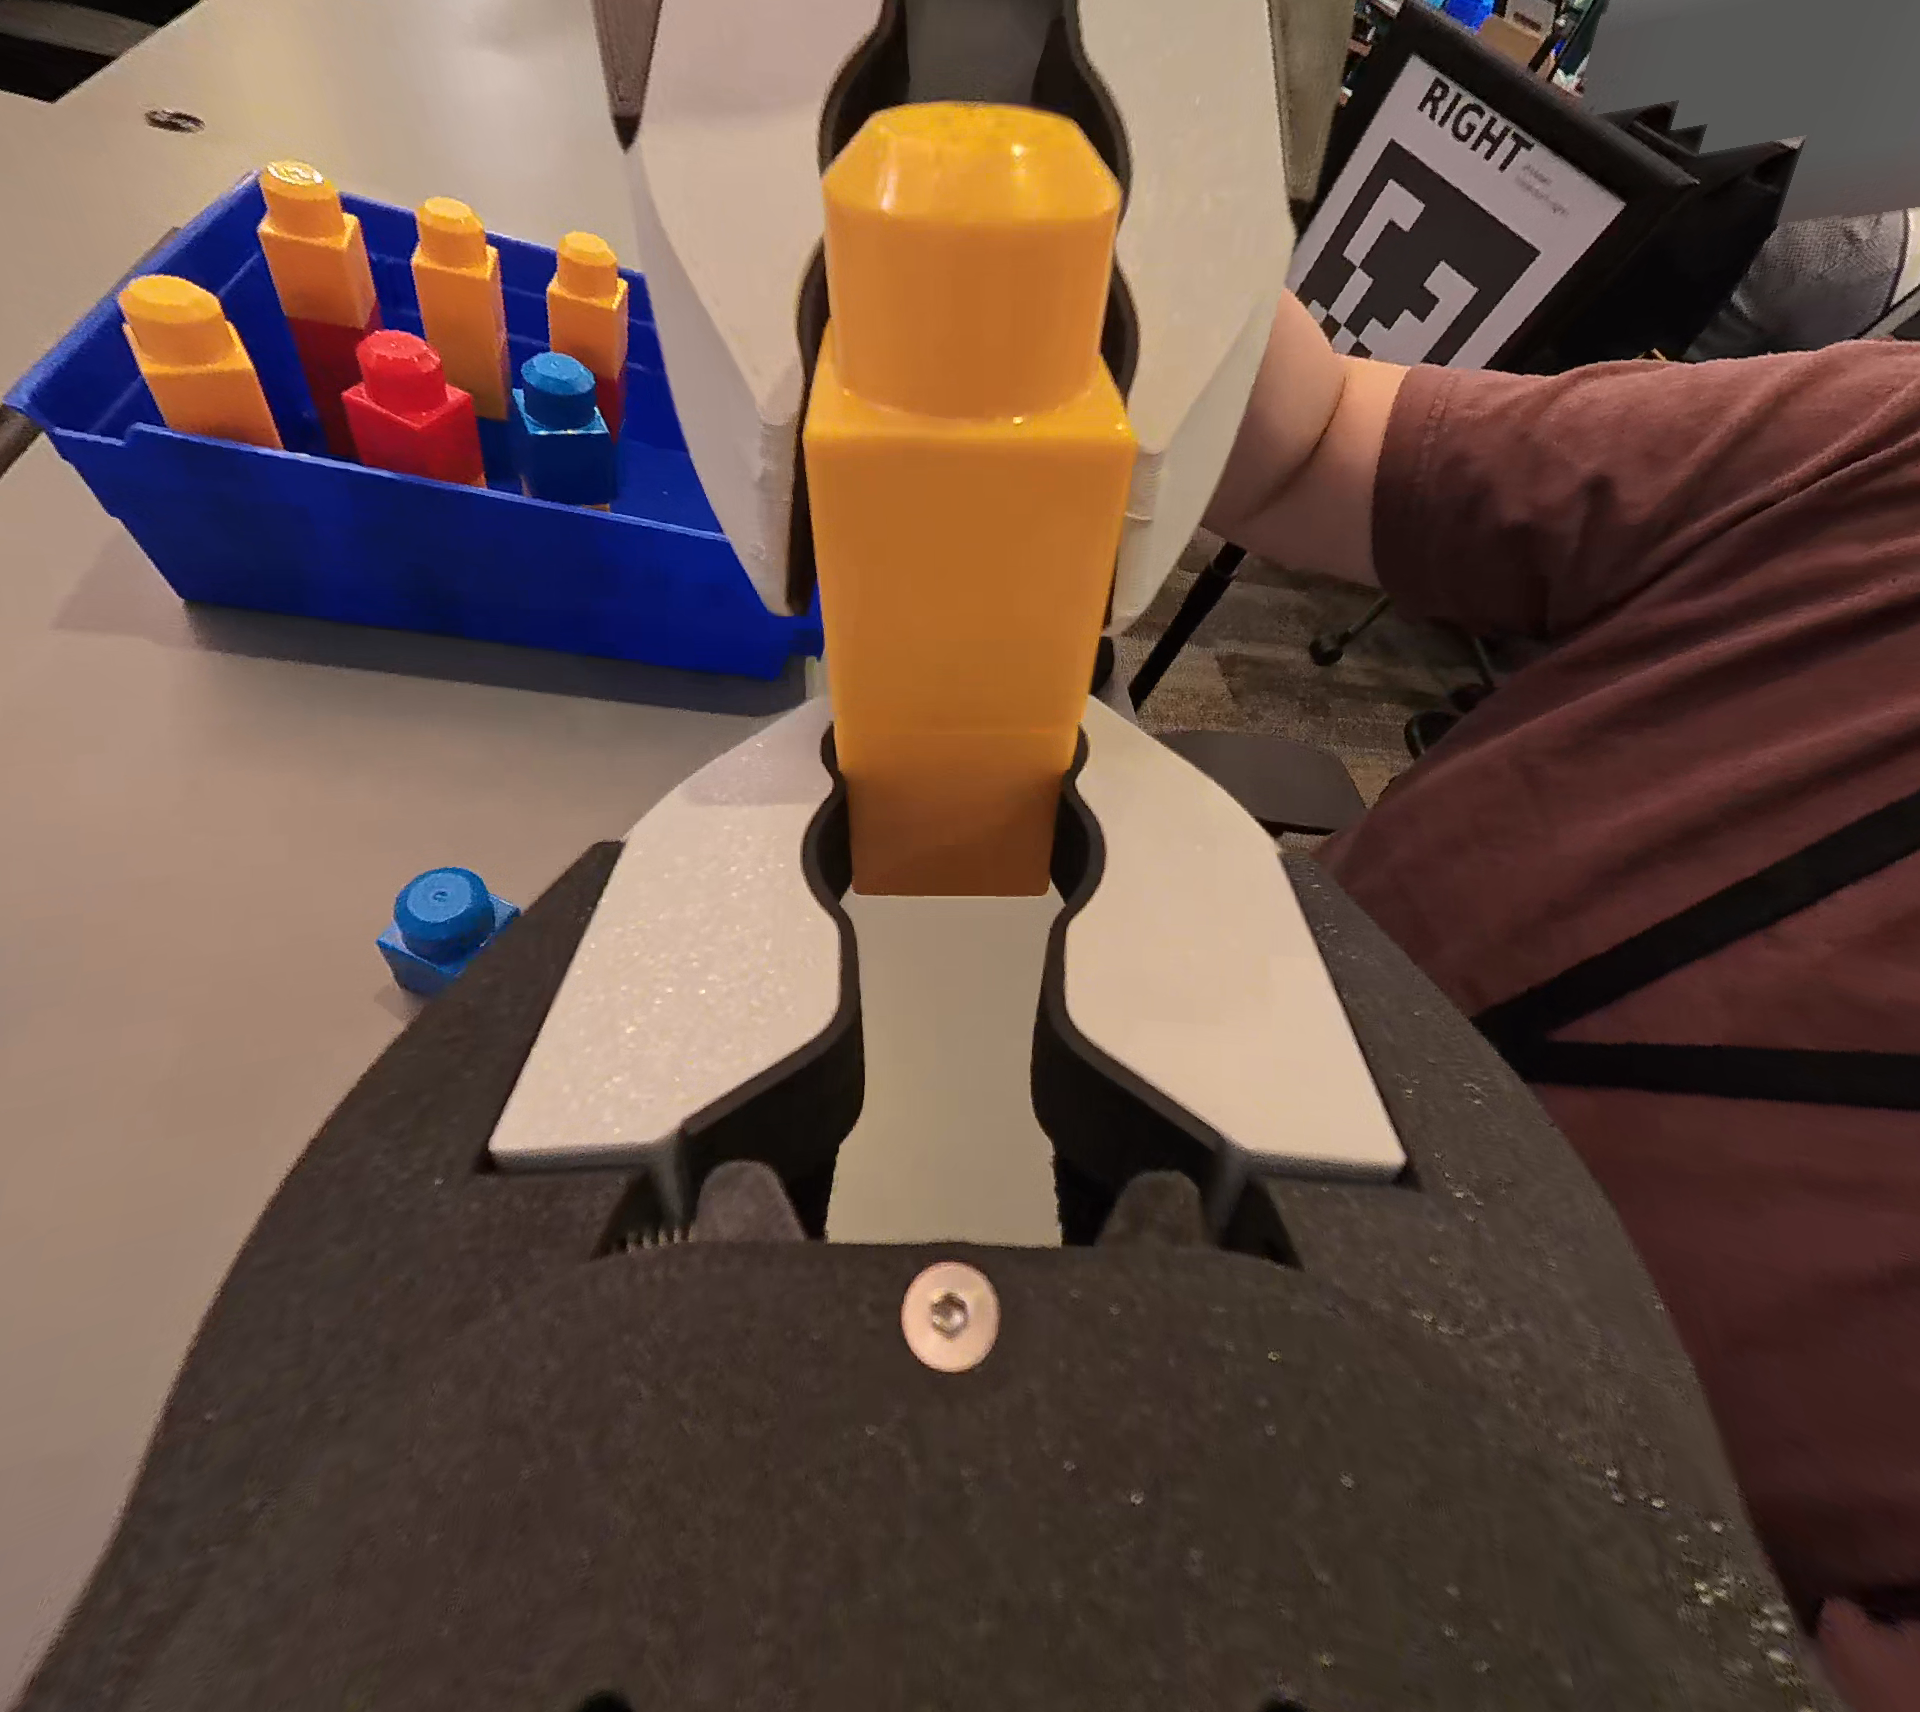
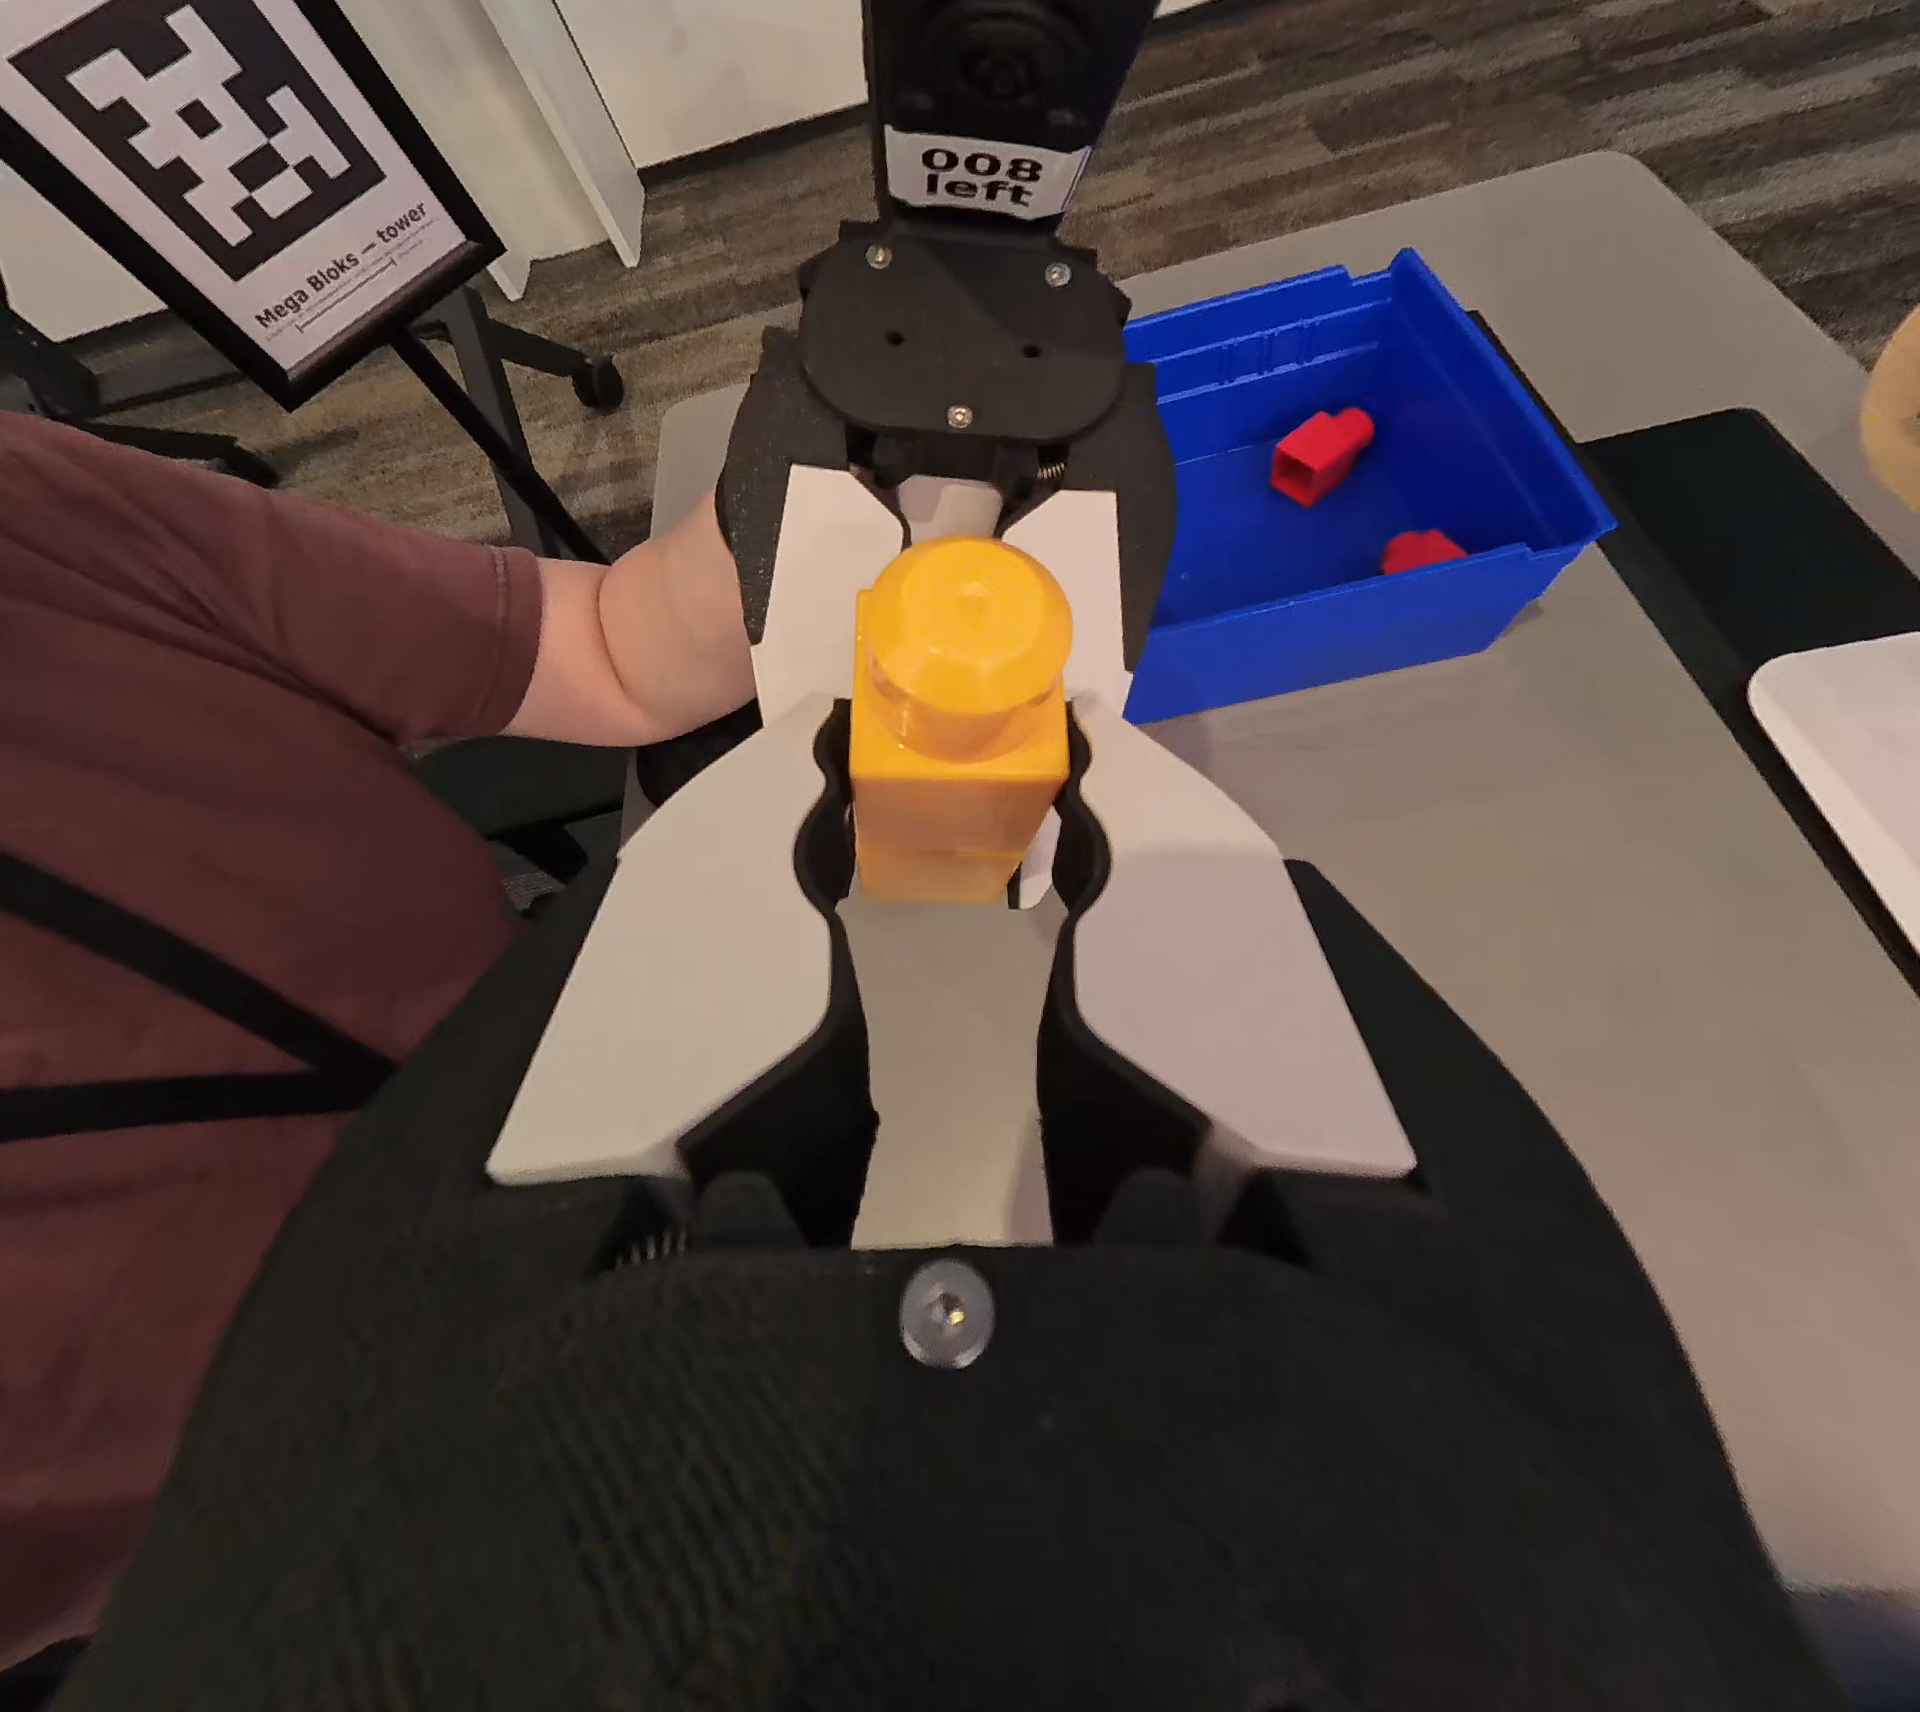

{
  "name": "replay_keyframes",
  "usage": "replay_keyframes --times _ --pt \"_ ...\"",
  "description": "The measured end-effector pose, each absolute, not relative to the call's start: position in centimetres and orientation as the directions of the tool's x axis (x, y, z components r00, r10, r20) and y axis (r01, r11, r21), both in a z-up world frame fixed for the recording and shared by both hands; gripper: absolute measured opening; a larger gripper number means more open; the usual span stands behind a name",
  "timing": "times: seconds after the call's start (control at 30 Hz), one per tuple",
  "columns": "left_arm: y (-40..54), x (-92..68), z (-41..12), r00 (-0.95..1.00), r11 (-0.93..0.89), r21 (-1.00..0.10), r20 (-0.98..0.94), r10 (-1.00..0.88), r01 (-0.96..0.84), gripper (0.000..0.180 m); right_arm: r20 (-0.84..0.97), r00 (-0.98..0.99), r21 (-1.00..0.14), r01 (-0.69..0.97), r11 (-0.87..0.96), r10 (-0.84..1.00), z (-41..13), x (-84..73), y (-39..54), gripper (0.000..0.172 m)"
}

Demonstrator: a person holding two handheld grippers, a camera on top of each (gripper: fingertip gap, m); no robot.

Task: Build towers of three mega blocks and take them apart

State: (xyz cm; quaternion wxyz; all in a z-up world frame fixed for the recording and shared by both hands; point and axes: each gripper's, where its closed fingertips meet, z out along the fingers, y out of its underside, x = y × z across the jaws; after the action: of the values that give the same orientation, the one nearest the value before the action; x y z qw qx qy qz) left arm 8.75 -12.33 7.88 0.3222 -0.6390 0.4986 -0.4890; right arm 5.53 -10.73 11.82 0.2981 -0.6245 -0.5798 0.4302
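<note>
An orange stack of mega blocks (image 1: 966,540) stands upright between both grippers above the grey table (image 1: 260,831). My left gripper (image 1: 951,821) is shut on the lower orange block (image 1: 951,815). My right gripper (image 1: 966,509) comes from the far side and is shut on the upper orange block with the round stud on top. In the right wrist view, my right gripper (image 2: 951,815) clamps the upper orange block (image 2: 956,779). The left gripper's white fingers (image 2: 821,582) show just behind it.
A blue bin (image 1: 416,561) holds several upright towers of orange, red and blue blocks. A loose blue block (image 1: 442,930) lies on the table. Another blue bin (image 2: 1330,634) holds two red blocks (image 2: 1320,457). Marker signs stand on stands, and a person's arm is close by. My hands' fingertips stand some 5 centimetres from each other.
</note>
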Motion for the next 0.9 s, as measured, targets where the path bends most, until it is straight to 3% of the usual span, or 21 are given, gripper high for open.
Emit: replay_keyframes --times 0.27,0.37,0.53,0.77,0.9 --pt "-12.1 8.9 6.9 0.026 -0.305 -0.884 0.317 -0.948 -0.355 0.035 -0.218 -0.044 -0.871 0.459 -0.174 0.975 10.9 5.8 -10.4 0.037" --pt "-10.5 9.2 7.7 0.108 -0.276 -0.921 0.256 -0.961 -0.274 0.037 -0.162 0.0 -0.907 0.394 -0.149 0.987 11.9 6.7 -9.3 0.037" --pt "-6.4 8.6 5.6 0.4 -0.237 -0.931 0.113 -0.909 -0.276 0.082 -0.058 0.138 -0.985 0.151 -0.079 0.989 16.5 12.7 -6.8 0.037" --pt "-3.3 11.9 -6.2 0.742 -0.52 -0.82 0.191 -0.643 -0.239 0.087 -0.004 0.314 -1.0 -0.026 0.004 0.949 19.0 21.1 -5.0 0.037" --pt "-1.4 11.4 -11.4 0.833 -0.599 -0.756 0.134 -0.536 -0.264 0.077 0.017 0.308 -0.997 -0.07 0.04 0.951 19.4 23.2 -5.4 0.036"
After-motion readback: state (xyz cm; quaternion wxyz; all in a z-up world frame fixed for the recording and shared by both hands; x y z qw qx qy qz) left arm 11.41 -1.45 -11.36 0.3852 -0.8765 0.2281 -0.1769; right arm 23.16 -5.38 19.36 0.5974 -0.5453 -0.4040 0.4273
